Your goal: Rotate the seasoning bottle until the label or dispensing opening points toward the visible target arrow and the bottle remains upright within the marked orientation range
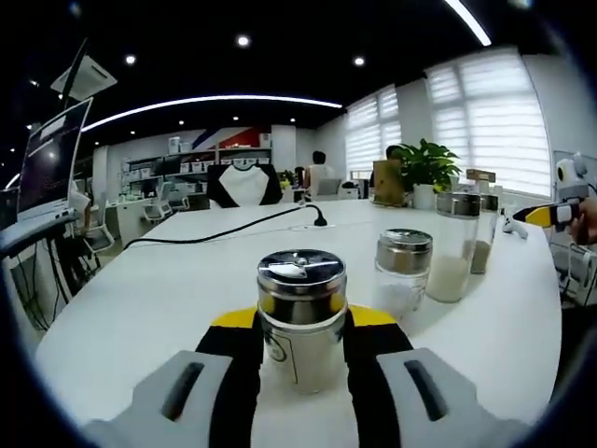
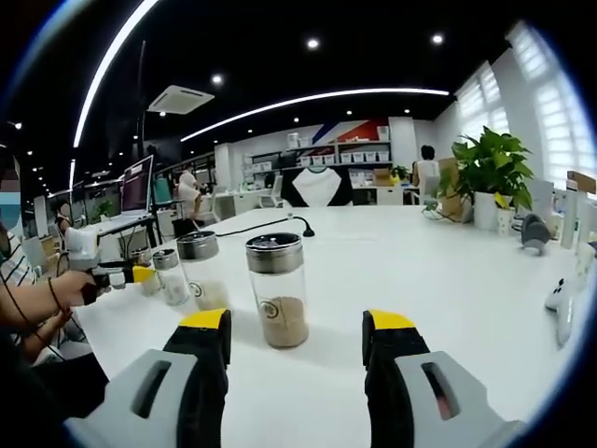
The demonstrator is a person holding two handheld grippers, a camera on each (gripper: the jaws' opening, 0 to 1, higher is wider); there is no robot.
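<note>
The white desk [image 1: 140, 299] carries everything. My left gripper [image 1: 300, 347] clamps the seasoning bottle [image 1: 301, 317], upright near the desk's near edge. My right gripper [image 2: 295, 338] gapes wide, short of a brown-filled jar [image 2: 278, 289].

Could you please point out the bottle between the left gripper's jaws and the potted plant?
Glass seasoning bottle with steel lid [image 1: 300, 322]: left gripper view, on its glass body.
Green potted plant [image 2: 492, 168]: right gripper view, on its leaves.

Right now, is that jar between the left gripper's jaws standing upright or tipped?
Upright: the seasoning bottle stands on the table, metal lid level on top.
</note>
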